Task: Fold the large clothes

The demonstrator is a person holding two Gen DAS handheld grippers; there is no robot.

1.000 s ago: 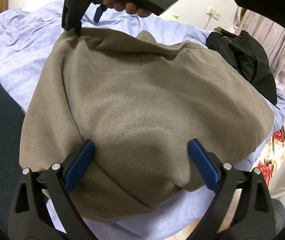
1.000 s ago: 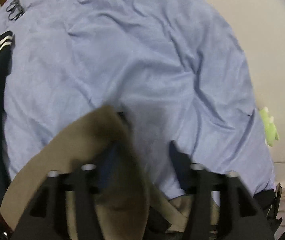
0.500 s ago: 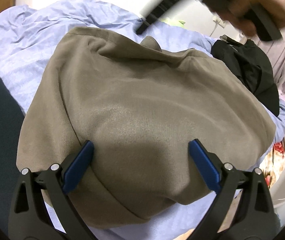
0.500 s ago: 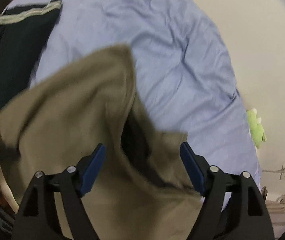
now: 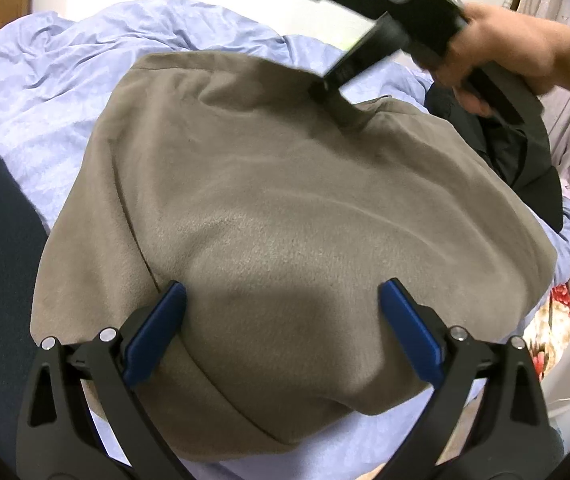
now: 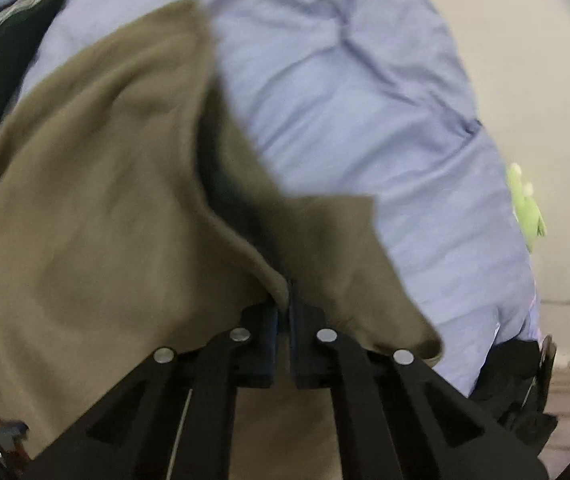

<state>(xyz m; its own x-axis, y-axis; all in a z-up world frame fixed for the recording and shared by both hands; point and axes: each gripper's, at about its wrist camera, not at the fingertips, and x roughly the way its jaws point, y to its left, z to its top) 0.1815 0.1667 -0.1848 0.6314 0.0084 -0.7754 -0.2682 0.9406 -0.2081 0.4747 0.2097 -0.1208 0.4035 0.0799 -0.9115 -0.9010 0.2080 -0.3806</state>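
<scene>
— Right gripper (image 6: pixel 283 312) is pinching the brown garment's (image 5: pixel 285 220) far edge, jaws clamped on cloth?

— Yes. Left gripper (image 5: pixel 281 332) is hovering wide open, garment lying beneath it on the blue bedsheet (image 5: pixel 45 92).

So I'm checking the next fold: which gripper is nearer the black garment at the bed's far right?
Right. The right gripper pinches the taupe garment beside the black garment; the left gripper hovers open, farther away.
</scene>
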